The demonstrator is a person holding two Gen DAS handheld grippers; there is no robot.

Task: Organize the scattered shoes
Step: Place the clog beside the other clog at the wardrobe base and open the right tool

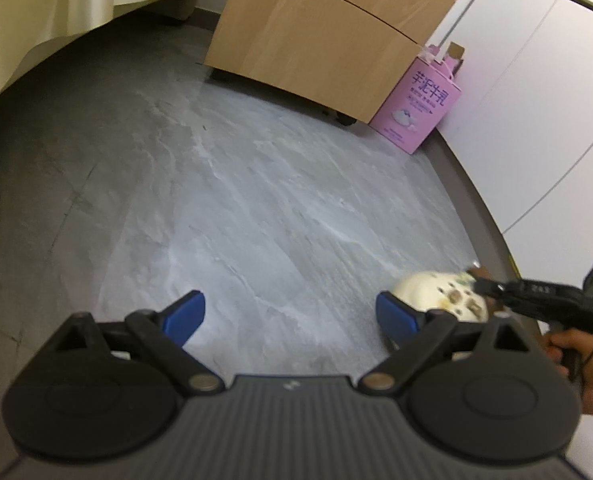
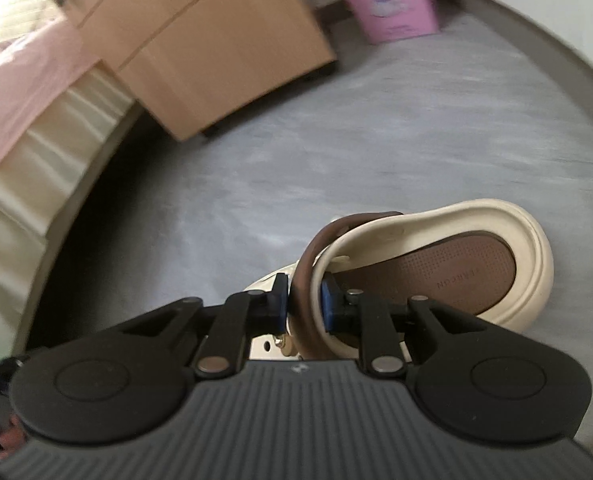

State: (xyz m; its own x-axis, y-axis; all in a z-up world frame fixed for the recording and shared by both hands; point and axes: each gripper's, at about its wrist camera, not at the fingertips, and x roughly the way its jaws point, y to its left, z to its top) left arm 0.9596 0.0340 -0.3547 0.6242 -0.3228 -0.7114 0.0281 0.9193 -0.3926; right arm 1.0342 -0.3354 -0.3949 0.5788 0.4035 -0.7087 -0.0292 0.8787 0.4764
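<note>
Item one, the wooden cabinet (image 2: 200, 52), stands well apart across the grey floor (image 1: 256, 200). Item two, our cream clog (image 2: 448, 256): long axis running ahead and right, heel farthest. Item three, our right gripper (image 2: 305, 300), clamped on its brown strap (image 2: 316, 256). Left gripper (image 1: 292, 316) gapes, holding nothing, the clog just beside its right finger.

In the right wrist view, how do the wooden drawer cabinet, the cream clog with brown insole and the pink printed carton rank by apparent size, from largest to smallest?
1. Wooden drawer cabinet, largest.
2. Cream clog with brown insole, though nearness to the camera enlarges it.
3. Pink printed carton, smallest; the picture's edge cuts off its top, and it stands farther away.
</note>
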